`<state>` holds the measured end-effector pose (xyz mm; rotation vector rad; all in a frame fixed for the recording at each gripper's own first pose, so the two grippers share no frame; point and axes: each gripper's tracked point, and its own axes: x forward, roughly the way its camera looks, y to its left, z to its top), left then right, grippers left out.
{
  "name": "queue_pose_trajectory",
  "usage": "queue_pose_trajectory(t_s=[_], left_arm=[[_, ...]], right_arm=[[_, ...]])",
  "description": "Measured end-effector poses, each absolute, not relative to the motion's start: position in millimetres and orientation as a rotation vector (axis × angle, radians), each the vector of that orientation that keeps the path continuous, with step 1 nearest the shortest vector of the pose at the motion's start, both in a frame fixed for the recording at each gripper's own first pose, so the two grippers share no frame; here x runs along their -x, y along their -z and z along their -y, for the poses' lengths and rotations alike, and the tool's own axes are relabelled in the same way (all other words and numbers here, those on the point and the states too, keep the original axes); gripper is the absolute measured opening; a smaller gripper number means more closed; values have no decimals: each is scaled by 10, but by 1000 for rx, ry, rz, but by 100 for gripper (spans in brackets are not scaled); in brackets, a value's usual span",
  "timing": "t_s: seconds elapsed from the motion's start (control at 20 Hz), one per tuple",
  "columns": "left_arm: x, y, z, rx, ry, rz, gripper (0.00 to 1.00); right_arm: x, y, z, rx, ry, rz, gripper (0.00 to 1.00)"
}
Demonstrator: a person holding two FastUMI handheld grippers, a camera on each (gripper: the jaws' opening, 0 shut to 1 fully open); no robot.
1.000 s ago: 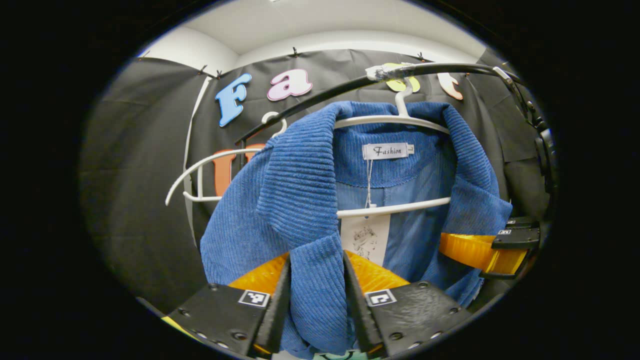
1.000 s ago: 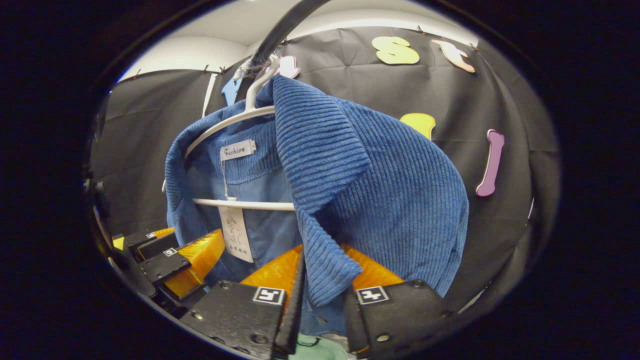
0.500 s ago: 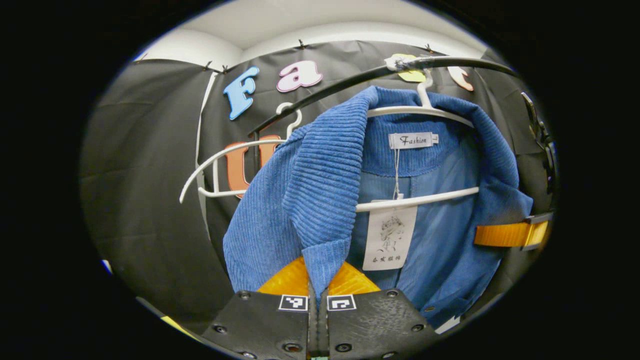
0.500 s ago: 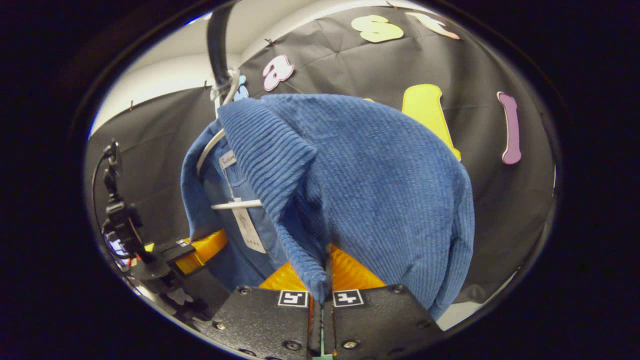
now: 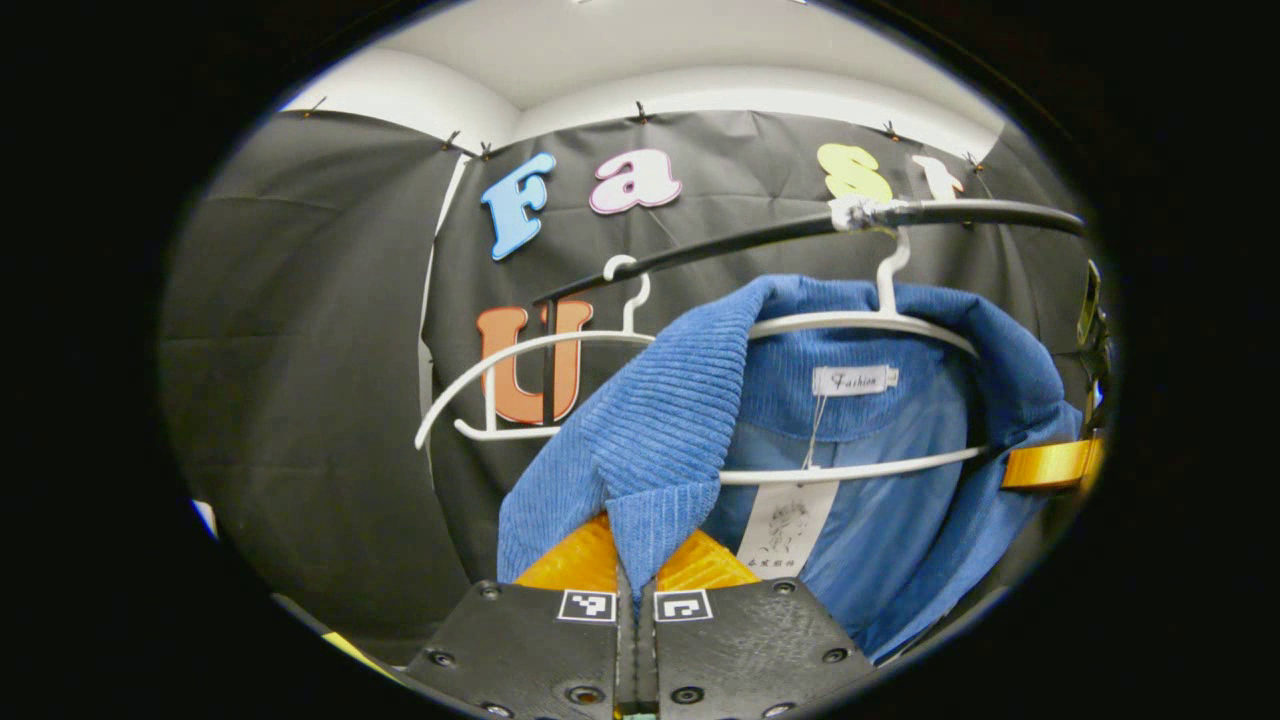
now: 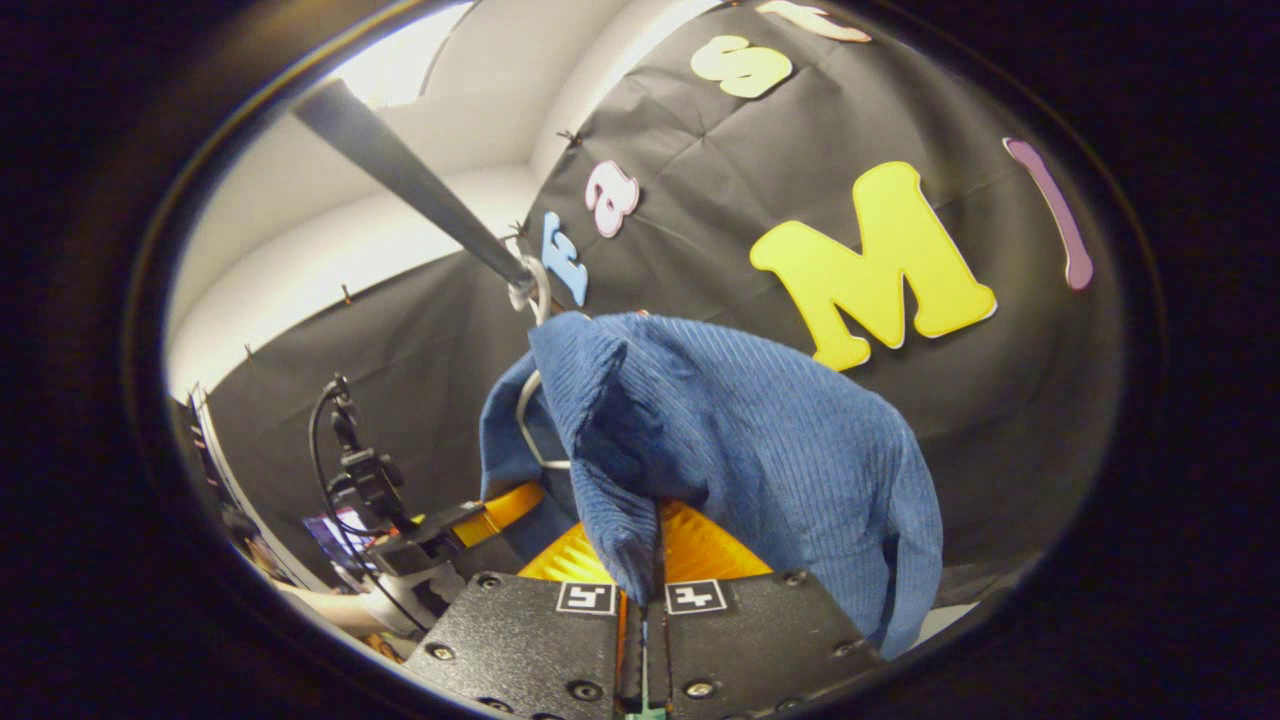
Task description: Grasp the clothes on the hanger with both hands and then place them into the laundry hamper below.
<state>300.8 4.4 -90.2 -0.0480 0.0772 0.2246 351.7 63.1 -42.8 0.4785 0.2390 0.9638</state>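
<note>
Under the black rail [image 5: 760,235], the blue jacket [image 5: 650,440] hangs collar-up on its hanger [image 5: 860,320], both grippers' jaws pinching its lapels

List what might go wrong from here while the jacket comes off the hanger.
1. The blue corduroy jacket still drapes over the white hanger; pulling may drag the hanger off the black rail.
2. The left gripper and right gripper each pinch only a lapel edge, so the fabric may slip.
3. The paper tag could snag on the hanger's crossbar.
</note>
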Motion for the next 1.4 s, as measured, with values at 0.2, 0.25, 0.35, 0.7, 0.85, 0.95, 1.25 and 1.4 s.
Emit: queue_pose_trajectory(t_s=[0.2, 0.25, 0.35, 0.7, 0.85, 0.95, 1.25, 1.4], left_arm=[[-2995, 621, -120, 94, -227, -31, 0], [-2978, 537, -160, 109, -230, -13, 4], [-2967, 365, -256, 140, -237, 19, 0], [-3020, 1, -530, 139, -251, 75, 0], [-3065, 26, -592, 112, -250, 56, 0], [-3048, 82, -633, 111, -260, 45, 0], [-3092, 284, -765, 110, -270, -13, 0], [-3157, 411, -807, 96, -264, -51, 0]], right_arm=[[-3521, 119, -489, -667, -1005, -203, 5], [-3568, 60, -427, -704, -997, -189, 5], [-3661, -70, -321, -768, -972, -152, 5], [-3986, -349, -27, -875, -836, -33, 5], [-4156, -386, 162, -860, -704, 62, 5], [-4181, -326, 158, -834, -668, 62, 5], [-4415, -205, 317, -678, -511, 76, 5], [-4515, -84, 353, -549, -436, 51, 5]])
